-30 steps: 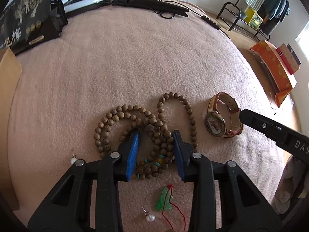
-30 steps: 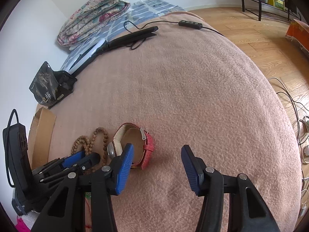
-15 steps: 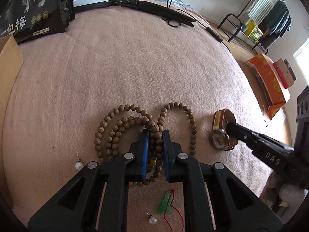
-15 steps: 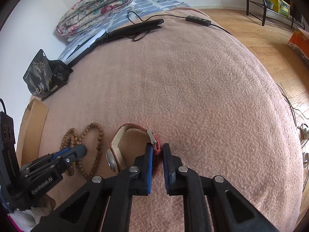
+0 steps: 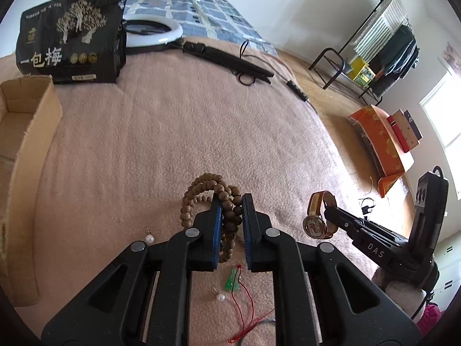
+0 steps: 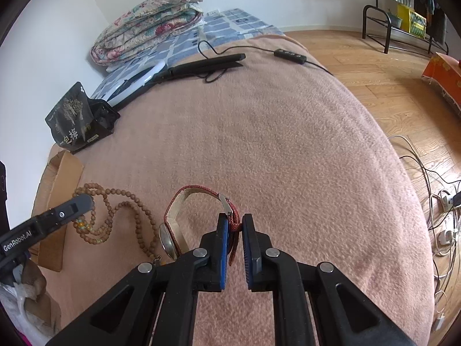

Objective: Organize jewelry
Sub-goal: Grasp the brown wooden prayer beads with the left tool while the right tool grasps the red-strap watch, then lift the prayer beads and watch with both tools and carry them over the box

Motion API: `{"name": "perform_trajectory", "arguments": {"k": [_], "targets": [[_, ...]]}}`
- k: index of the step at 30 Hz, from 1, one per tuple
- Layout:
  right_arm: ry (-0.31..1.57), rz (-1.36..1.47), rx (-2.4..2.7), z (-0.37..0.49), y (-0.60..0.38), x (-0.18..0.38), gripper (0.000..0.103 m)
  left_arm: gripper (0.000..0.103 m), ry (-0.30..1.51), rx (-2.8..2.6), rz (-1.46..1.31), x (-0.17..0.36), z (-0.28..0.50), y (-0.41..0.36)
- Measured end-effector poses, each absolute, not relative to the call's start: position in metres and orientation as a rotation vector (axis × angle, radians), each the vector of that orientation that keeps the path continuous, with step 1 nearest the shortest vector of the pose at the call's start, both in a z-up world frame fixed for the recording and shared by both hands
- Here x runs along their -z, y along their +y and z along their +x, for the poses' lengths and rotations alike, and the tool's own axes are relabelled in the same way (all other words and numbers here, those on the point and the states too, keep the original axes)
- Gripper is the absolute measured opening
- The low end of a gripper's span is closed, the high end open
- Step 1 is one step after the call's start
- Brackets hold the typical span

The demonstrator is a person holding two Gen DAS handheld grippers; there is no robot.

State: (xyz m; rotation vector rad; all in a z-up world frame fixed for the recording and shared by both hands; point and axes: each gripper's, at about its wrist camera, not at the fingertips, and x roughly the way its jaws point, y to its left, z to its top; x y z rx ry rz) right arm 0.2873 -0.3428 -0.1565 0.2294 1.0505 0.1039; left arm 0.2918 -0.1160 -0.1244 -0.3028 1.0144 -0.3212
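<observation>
My left gripper (image 5: 232,201) is shut on a long string of brown wooden beads (image 5: 207,190) and holds it lifted above the pink blanket; the string hangs in loops, also seen in the right wrist view (image 6: 115,219). My right gripper (image 6: 232,222) is shut on the red strap of a wristwatch (image 6: 178,225) and holds it raised; it also shows in the left wrist view (image 5: 318,216). Two pearl earrings (image 5: 149,238) (image 5: 220,297) and a green pendant on red cord (image 5: 232,281) lie on the blanket below my left gripper.
An open cardboard box (image 5: 26,132) stands at the left edge. A black printed bag (image 5: 72,37), a white ring light (image 5: 152,30) and a black folded stand with cable (image 5: 230,60) lie at the far side. The blanket's right edge drops to wooden floor (image 6: 403,66).
Both grippers closed, the left on the beads and the right on the watch strap, then lifted them off the blanket. The bead string now hangs bunched.
</observation>
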Motion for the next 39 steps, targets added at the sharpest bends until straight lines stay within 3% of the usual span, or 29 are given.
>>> {"name": "perform_trajectory", "arguments": {"k": [24, 39], "targets": [[0.922, 0.224, -0.198, 0.251, -0.271, 0.078, 0.007, 0.011, 0.819, 0.279, -0.325, 0.011, 0.237, -0.009], [0.888, 0.121, -0.379, 0.255, -0.147, 0.064, 0.007, 0.011, 0.743, 0.135, -0.428, 0.001, 0.240, 0.112]]}}
